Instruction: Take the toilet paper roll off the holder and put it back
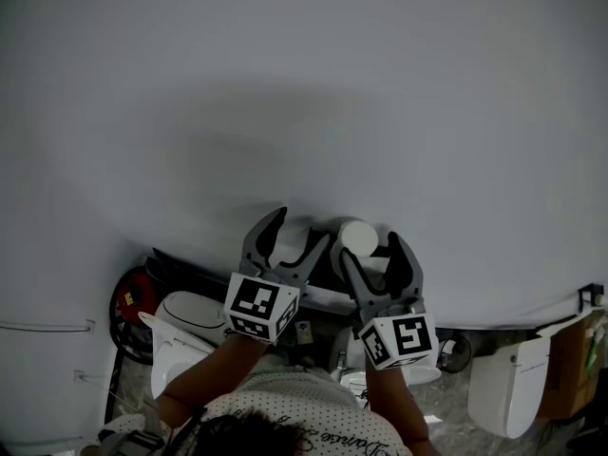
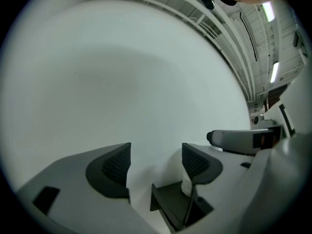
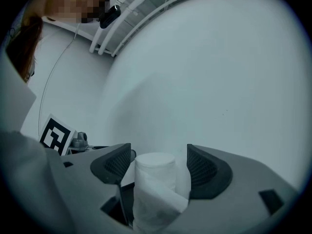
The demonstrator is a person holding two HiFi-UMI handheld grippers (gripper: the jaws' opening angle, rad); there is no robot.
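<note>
Toilet paper roll stood on end between the jaws of the right gripper, close against the pale wall, with a loose sheet hanging down its front. The jaws of that gripper were spread wide. The right-hand pad stood clear of the paper with a gap showing, and the left-hand pad sat just beside the roll; whether it touched could not be told. Nothing was squeezed.

The left gripper was held level just beside the right one, also facing the wall, and its jaws were likewise well apart, pinching nothing. Low between them showed the dark holder, with a sliver of white paper against the inner side of the right-hand jaw. In the head view the roll's round top showed between the two grippers' tips.
</note>
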